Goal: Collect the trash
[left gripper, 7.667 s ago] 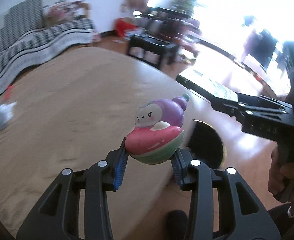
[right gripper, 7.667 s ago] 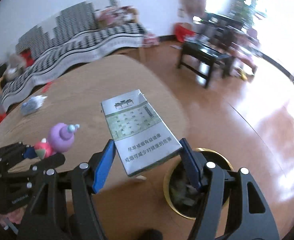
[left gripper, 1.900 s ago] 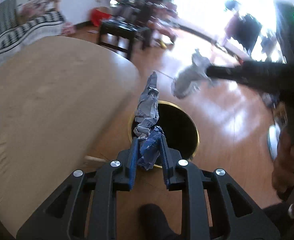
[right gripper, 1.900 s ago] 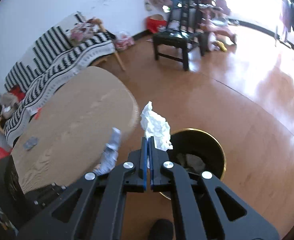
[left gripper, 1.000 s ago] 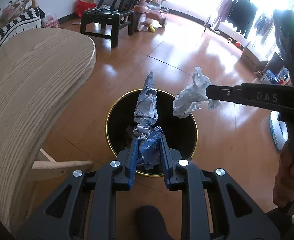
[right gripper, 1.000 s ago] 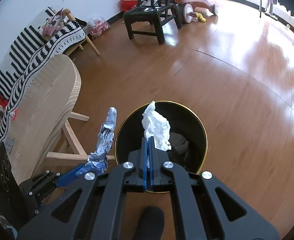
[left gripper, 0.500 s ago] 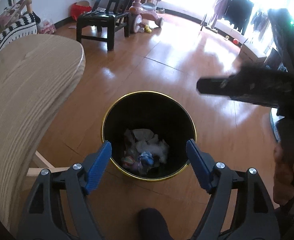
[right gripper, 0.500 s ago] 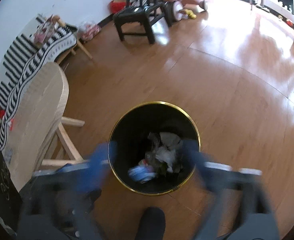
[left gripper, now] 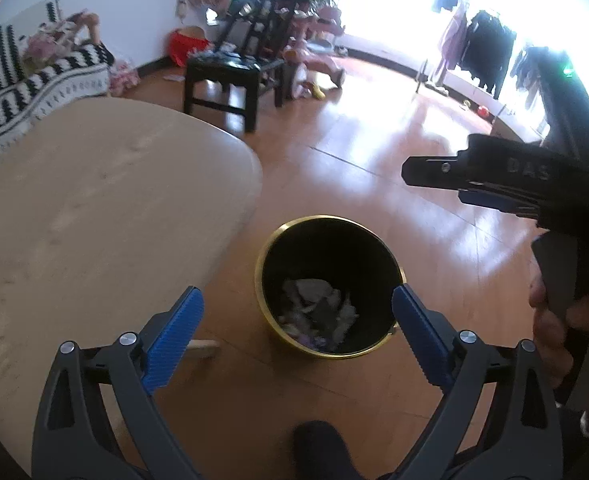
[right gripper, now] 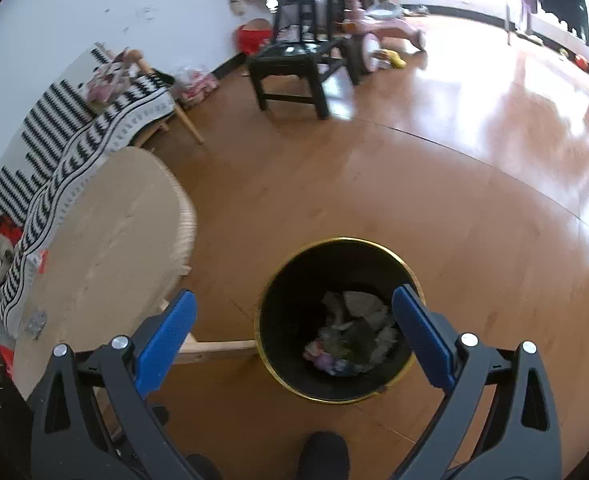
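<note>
A black trash bin with a gold rim (left gripper: 374,236) stands on the wooden floor, next to the round wooden table (left gripper: 94,208). Crumpled paper and wrapper trash (left gripper: 318,312) lies at its bottom. My left gripper (left gripper: 296,312) is open and empty, above the bin's near side. My right gripper (right gripper: 292,312) is open and empty, also above the bin (right gripper: 294,260) with the trash (right gripper: 354,340) inside. In the left wrist view the right gripper (left gripper: 434,172) shows from the side at the right, higher than the bin.
A small grey scrap (right gripper: 34,324) lies on the table (right gripper: 106,240) near its far edge. A black chair (right gripper: 294,64), a pink ride-on toy (right gripper: 378,20) and a striped sofa (right gripper: 74,120) stand further back. Wooden floor (right gripper: 454,180) lies beyond the bin.
Both grippers opened and dropped the crumpled wrapper and the white tissue into the bin. Since half a second ago both have risen and pulled back a little from the bin.
</note>
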Available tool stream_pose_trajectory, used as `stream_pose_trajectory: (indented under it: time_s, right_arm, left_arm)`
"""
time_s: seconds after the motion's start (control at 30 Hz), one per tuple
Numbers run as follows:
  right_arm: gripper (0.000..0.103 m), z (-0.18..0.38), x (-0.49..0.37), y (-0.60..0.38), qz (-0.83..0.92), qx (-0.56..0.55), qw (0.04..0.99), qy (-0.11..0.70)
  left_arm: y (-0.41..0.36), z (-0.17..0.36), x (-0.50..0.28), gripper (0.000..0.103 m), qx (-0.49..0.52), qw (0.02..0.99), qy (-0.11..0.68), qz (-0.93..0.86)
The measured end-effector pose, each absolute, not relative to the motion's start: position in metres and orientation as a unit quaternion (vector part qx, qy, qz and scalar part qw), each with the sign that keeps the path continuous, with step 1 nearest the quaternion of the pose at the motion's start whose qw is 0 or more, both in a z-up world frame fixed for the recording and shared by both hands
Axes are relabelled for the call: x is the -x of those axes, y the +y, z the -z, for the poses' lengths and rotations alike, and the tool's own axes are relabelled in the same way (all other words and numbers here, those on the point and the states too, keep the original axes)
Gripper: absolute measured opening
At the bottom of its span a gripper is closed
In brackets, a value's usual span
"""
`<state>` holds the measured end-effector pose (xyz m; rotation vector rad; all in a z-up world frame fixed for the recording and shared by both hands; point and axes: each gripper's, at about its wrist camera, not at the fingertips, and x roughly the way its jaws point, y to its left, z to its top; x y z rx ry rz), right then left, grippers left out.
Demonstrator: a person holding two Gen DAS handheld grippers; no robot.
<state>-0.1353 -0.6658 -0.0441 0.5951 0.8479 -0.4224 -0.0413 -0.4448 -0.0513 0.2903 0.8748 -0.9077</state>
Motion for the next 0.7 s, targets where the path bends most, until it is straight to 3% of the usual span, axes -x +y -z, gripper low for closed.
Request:
stream_pose_trajectory:
  time_s: [0.43,0.7]
  right_arm:
    - [0.095,-0.01,0.031,-0.524,0.091,-0.189,0.886,0.412]
    - [0.095,-0.022,-0.043,-0.405,0.009,-0.13,0.894,0.428]
  left_arm:
    - [-0.251,-0.009,-0.005,0.094,-0.098,0.878,0.353,0.308]
    - [-0.144,-0.007,-0.044,0.094,-0.075,0.902,0.364,0.22]
